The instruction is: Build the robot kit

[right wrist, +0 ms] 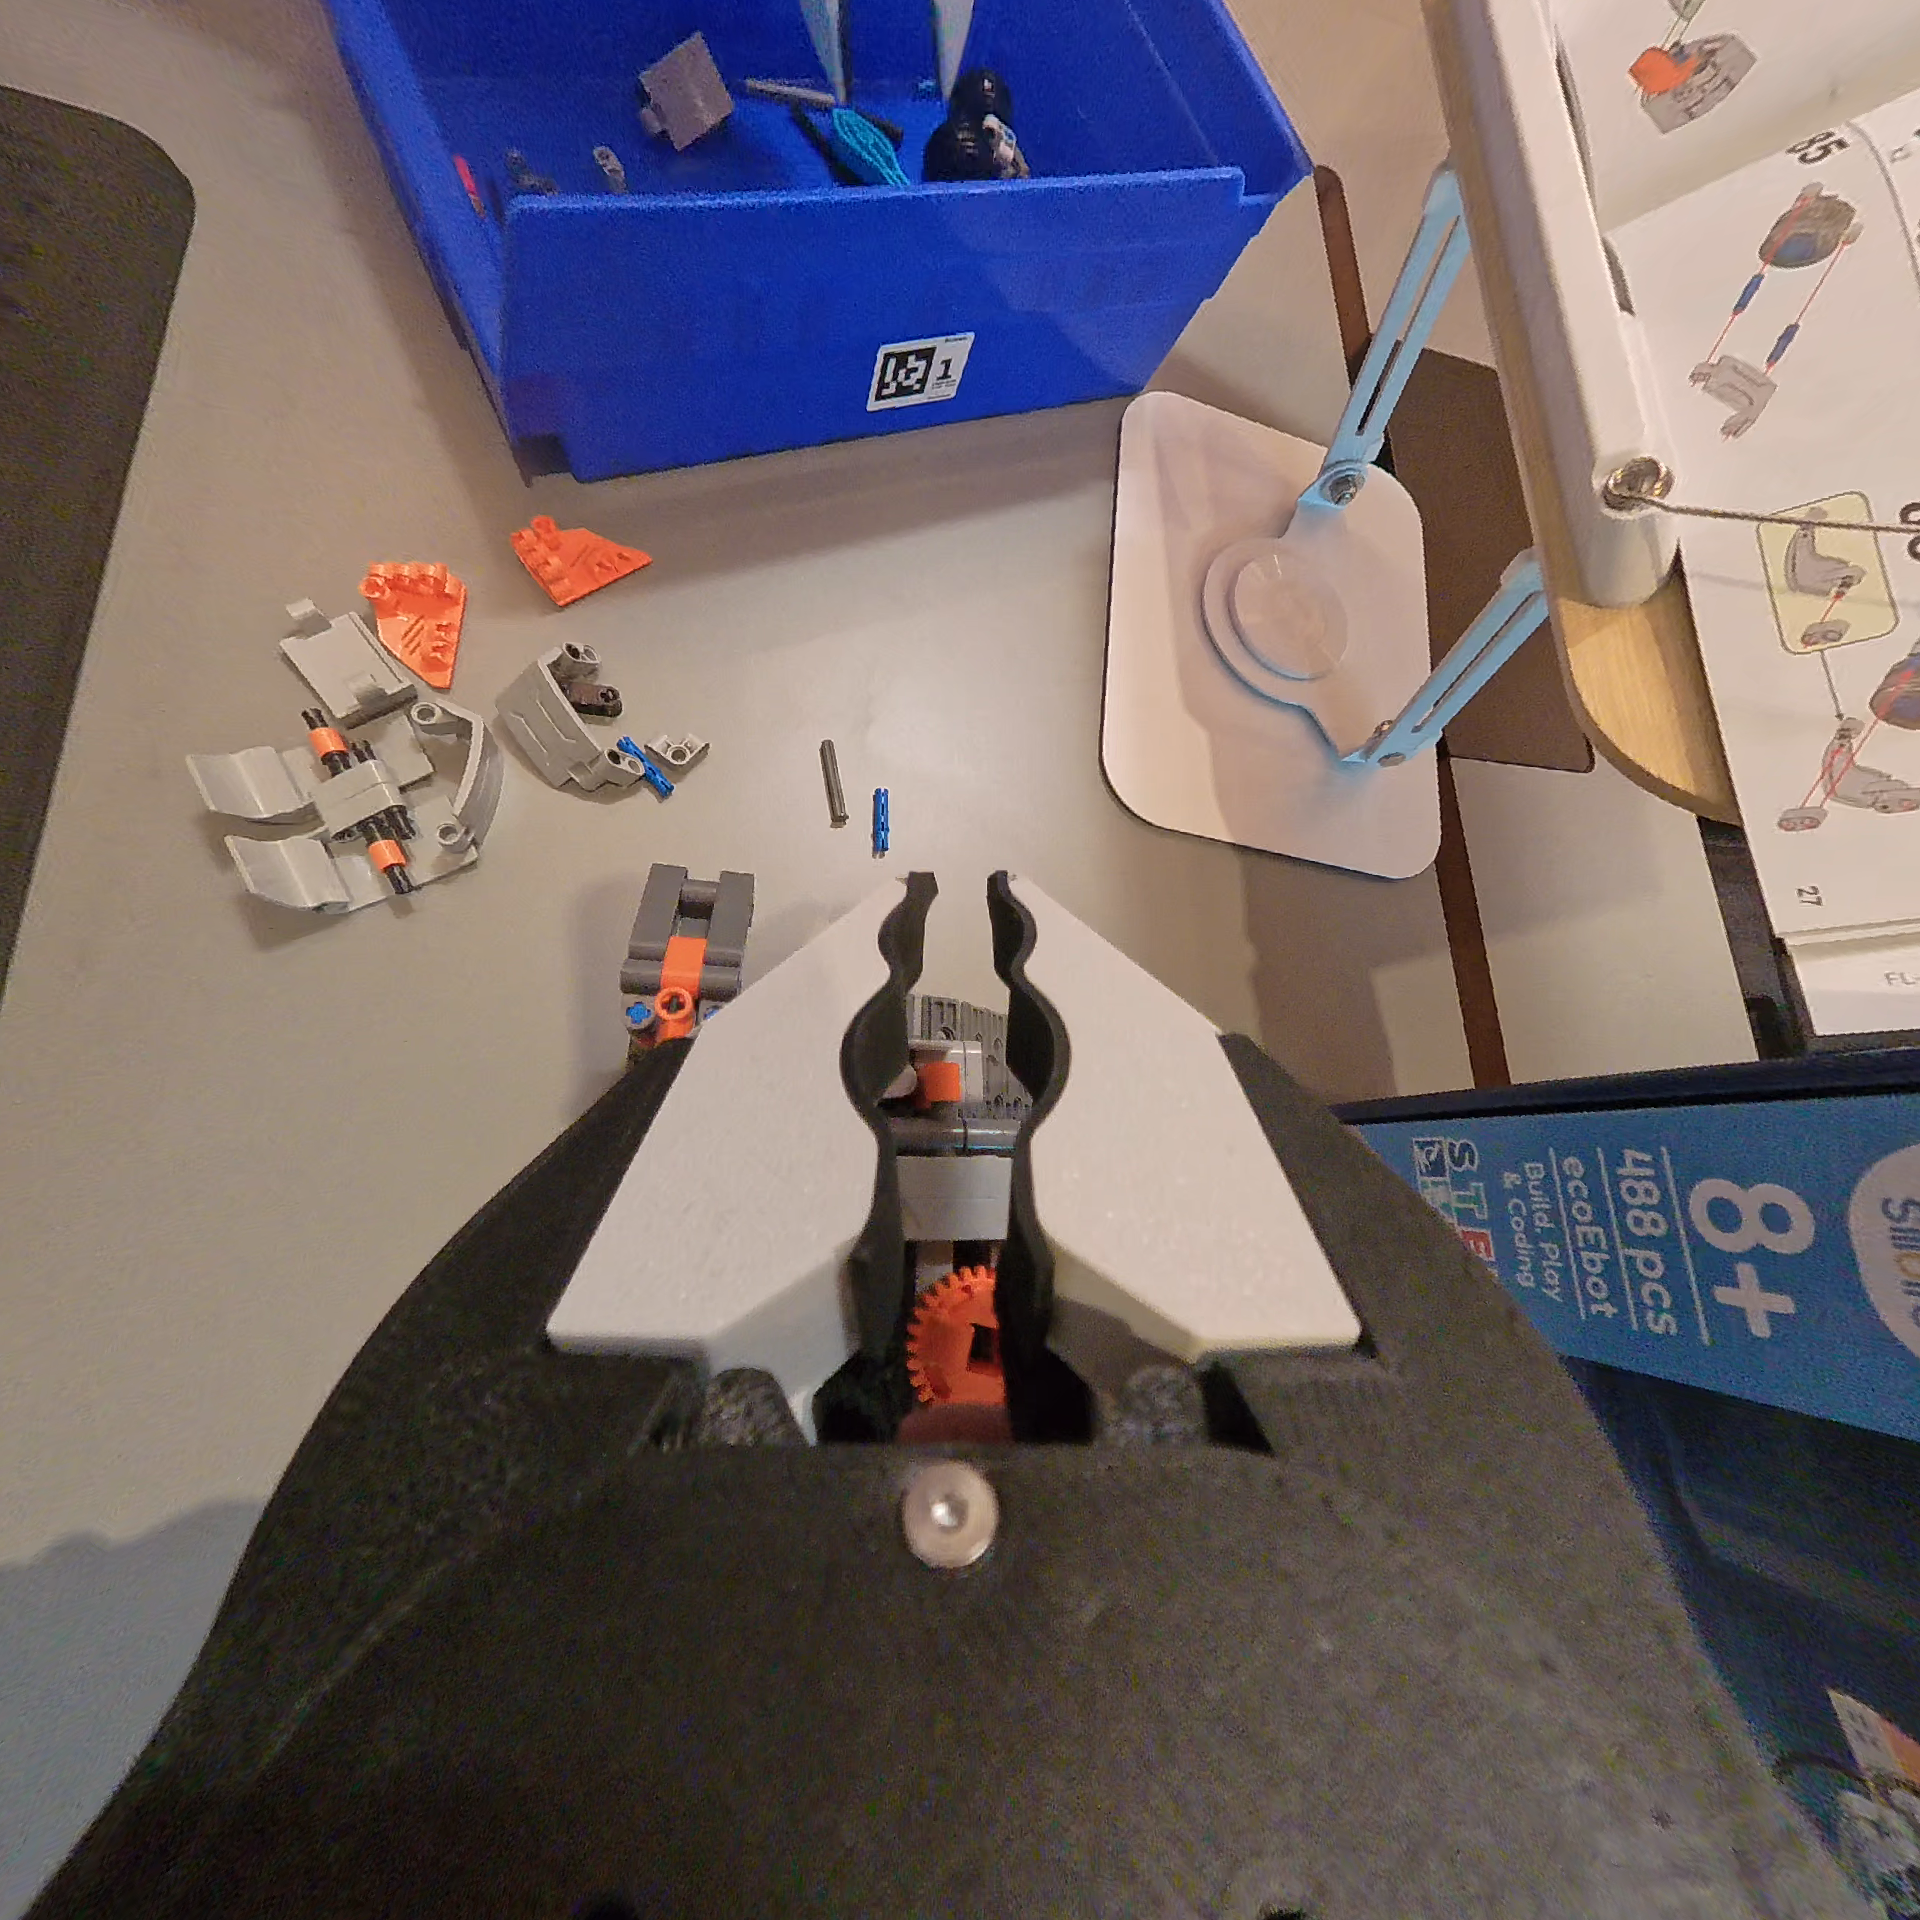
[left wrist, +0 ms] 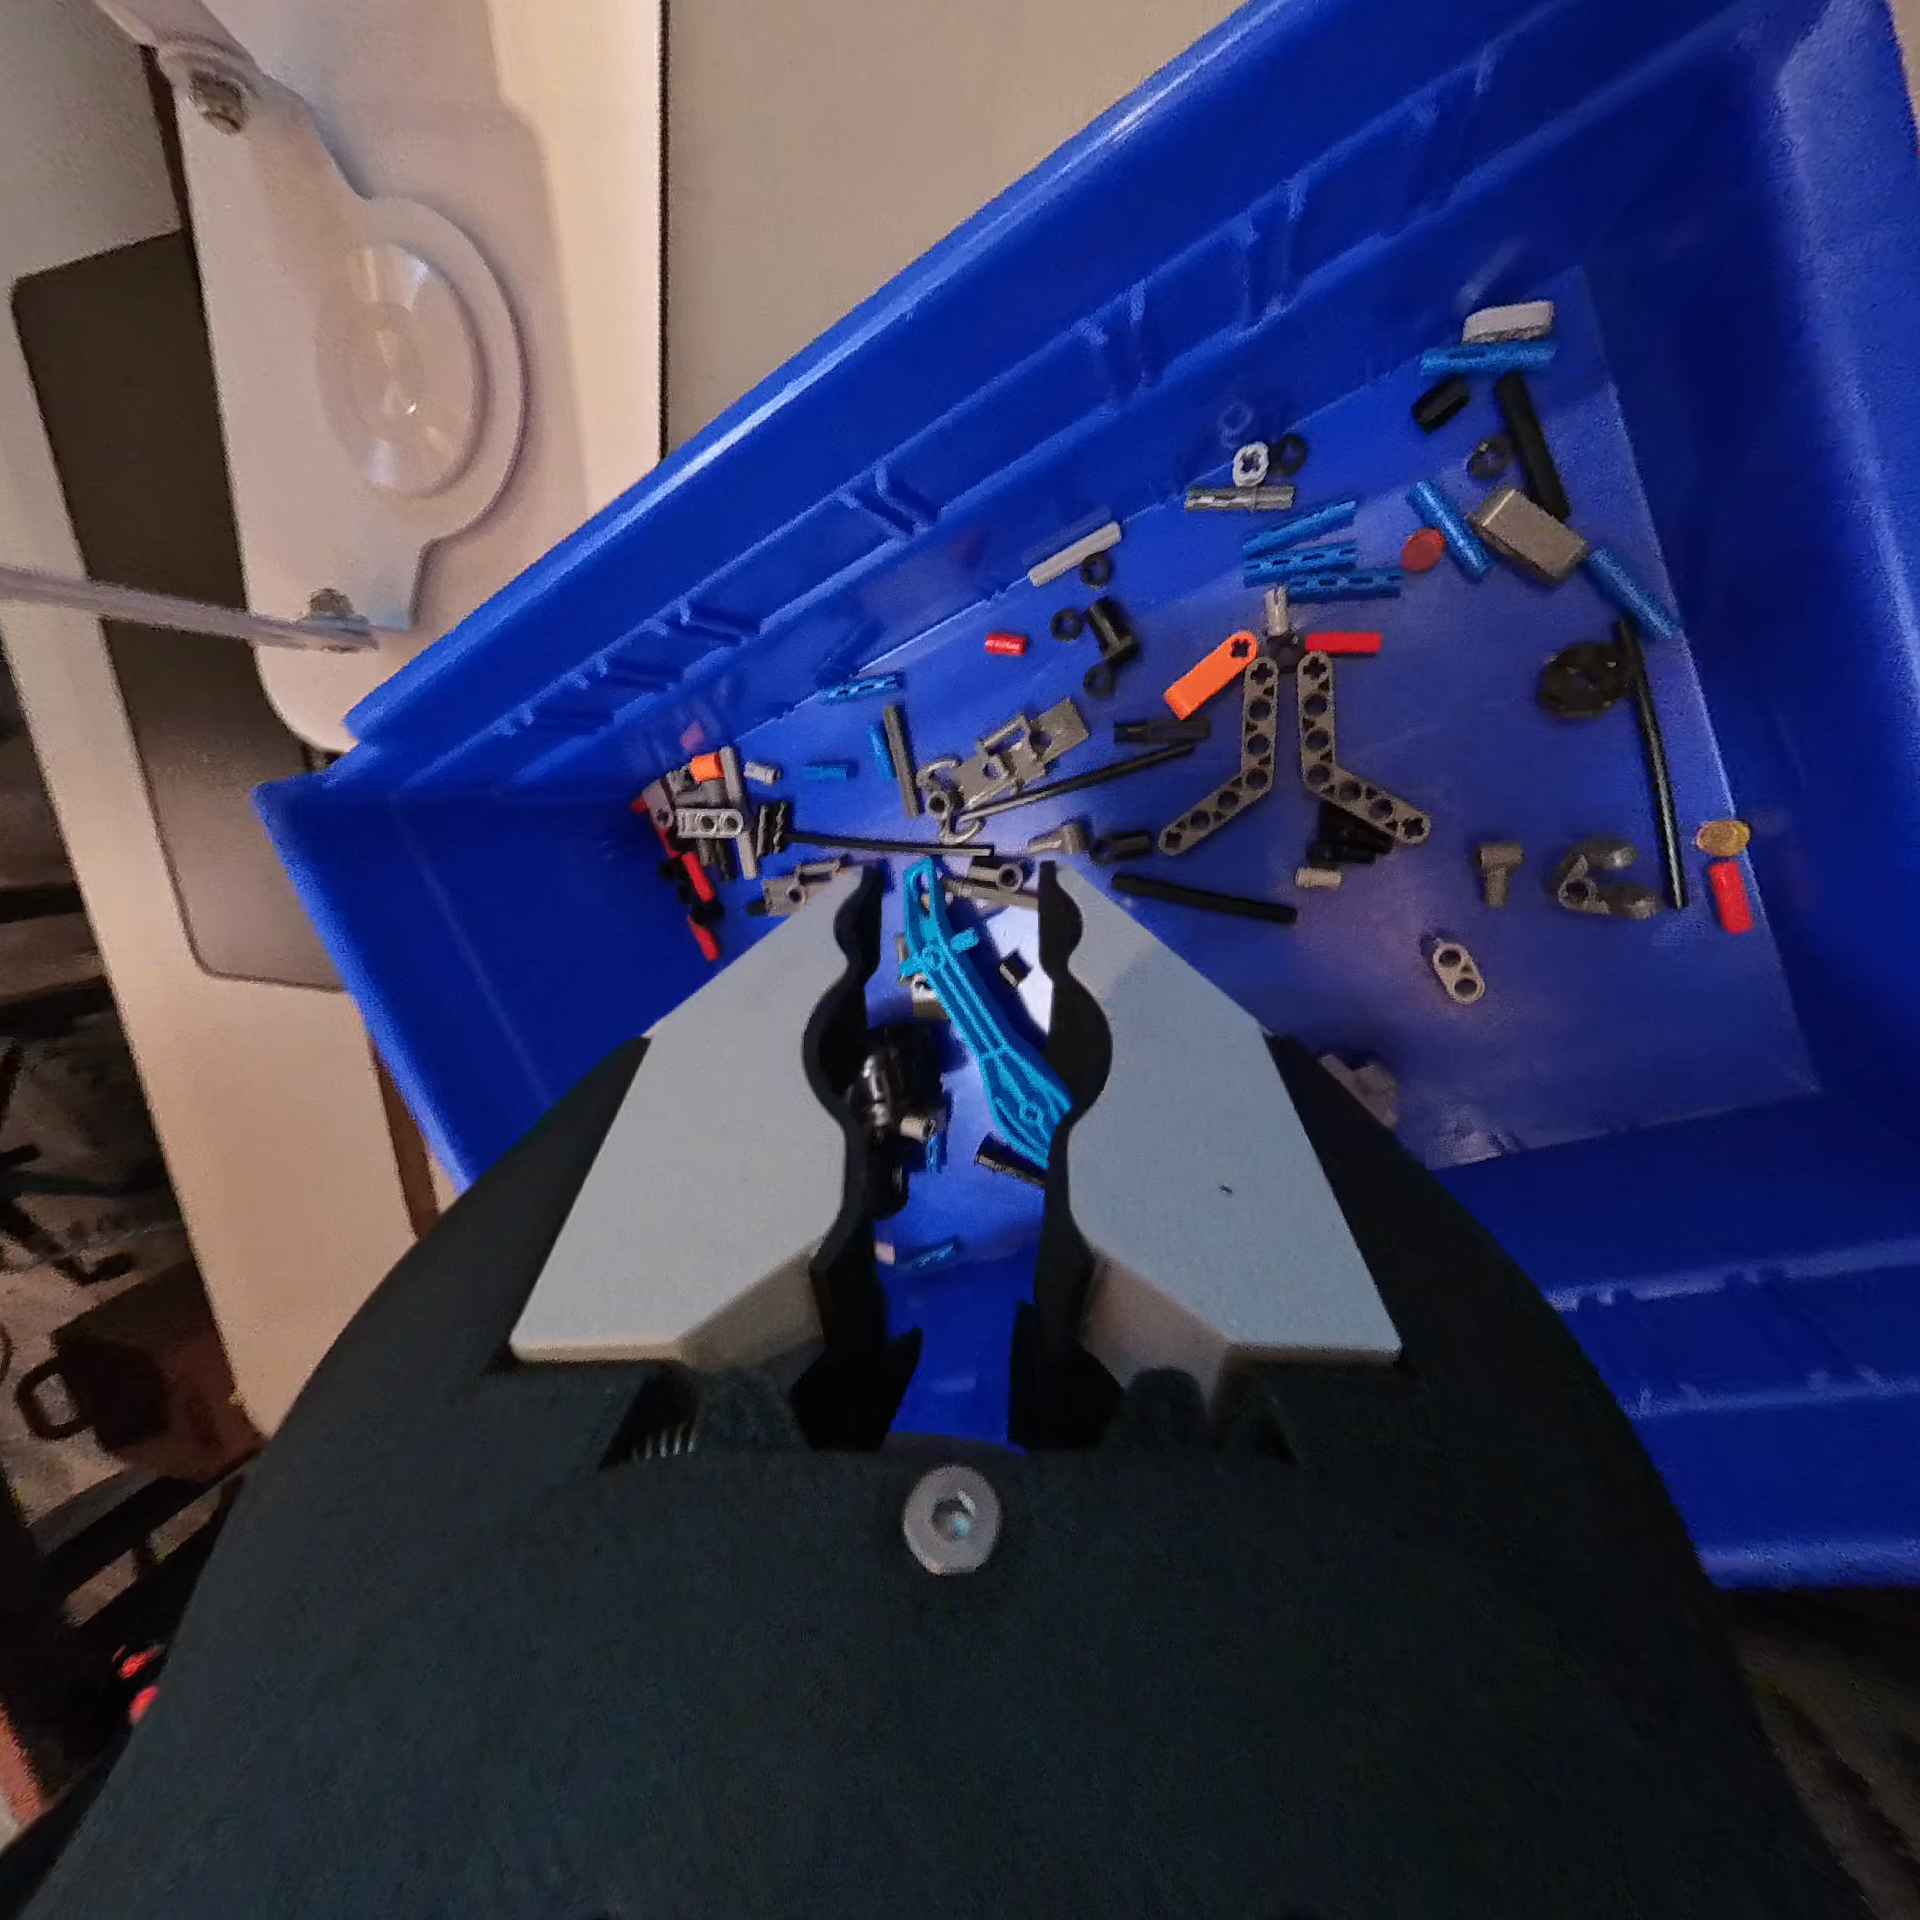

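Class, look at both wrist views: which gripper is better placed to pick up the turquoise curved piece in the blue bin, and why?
Left. The left gripper is already inside the blue bin, open, with the turquoise curved piece lying between its fingers. The right gripper is over the table outside the bin, above a grey and orange assembly.

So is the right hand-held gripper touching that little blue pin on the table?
Apart. The right wrist view shows bare table between the right hand-held gripper and the blue pin.
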Demonstrator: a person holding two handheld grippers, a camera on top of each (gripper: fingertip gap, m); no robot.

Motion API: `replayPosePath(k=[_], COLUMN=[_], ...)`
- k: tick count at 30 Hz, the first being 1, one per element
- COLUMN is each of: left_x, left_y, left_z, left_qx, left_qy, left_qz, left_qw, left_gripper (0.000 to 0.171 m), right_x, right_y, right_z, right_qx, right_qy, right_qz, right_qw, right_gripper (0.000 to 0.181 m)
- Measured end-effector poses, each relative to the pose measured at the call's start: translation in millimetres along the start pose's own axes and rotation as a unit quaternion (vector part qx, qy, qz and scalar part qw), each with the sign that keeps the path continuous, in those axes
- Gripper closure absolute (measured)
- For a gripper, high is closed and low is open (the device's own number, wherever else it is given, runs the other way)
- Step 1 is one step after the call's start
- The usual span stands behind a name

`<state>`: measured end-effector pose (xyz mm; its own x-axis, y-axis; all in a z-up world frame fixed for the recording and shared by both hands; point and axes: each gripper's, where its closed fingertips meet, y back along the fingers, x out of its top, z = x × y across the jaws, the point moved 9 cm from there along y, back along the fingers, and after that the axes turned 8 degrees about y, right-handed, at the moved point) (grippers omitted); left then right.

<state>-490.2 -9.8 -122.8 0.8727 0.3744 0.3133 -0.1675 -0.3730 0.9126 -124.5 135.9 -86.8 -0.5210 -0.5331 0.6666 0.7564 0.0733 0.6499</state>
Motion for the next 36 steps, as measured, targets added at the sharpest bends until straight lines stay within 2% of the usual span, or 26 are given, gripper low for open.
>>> replayPosePath(k=[6, 13, 17, 19, 24, 31, 36], left_x=[6.1, 6.8, 5.8, 5.3, 5.8, 1.6, -9.7], left_y=[-33.2, -54.7, -66.5, -69.9, -70.6, -64.4, -37.7], left_z=[9.1, 13.6, 14.9, 15.0, 14.5, 17.0, 17.5], left_qx=[-0.034, -0.048, -0.057, -0.056, -0.047, -0.05, -0.056], left_qy=[-0.027, -0.033, -0.037, -0.038, -0.035, -0.041, -0.02], left_qz=[-0.012, -0.019, -0.029, -0.034, -0.025, -0.037, -0.051], left_qw=[0.999, 0.998, 0.997, 0.997, 0.998, 0.997, 0.997], left_gripper=[0.143, 0.144, 0.148, 0.155, 0.17, 0.17, 0.17], right_x=[-4.1, -6.8, -7.4, -7.0, -7.3, -7.5, -8.3], right_y=[-3.8, -8.0, -8.8, -8.8, -8.2, -8.0, -7.8], right_z=[0.9, 1.0, 1.1, 0.9, 1.4, 1.5, 2.0], right_qx=[0.004, 0.01, 0.011, 0.011, 0.01, 0.01, 0.01], right_qy=[-0.005, -0.009, -0.01, -0.009, -0.01, -0.01, -0.012], right_qz=[-0.005, -0.007, -0.008, -0.008, -0.007, -0.008, -0.007], right_qw=[1.0, 1.0, 1.0, 1.0, 1.0, 1.0, 1.0], right_gripper=[0.171, 0.171, 0.171, 0.172, 0.171, 0.171, 0.171])
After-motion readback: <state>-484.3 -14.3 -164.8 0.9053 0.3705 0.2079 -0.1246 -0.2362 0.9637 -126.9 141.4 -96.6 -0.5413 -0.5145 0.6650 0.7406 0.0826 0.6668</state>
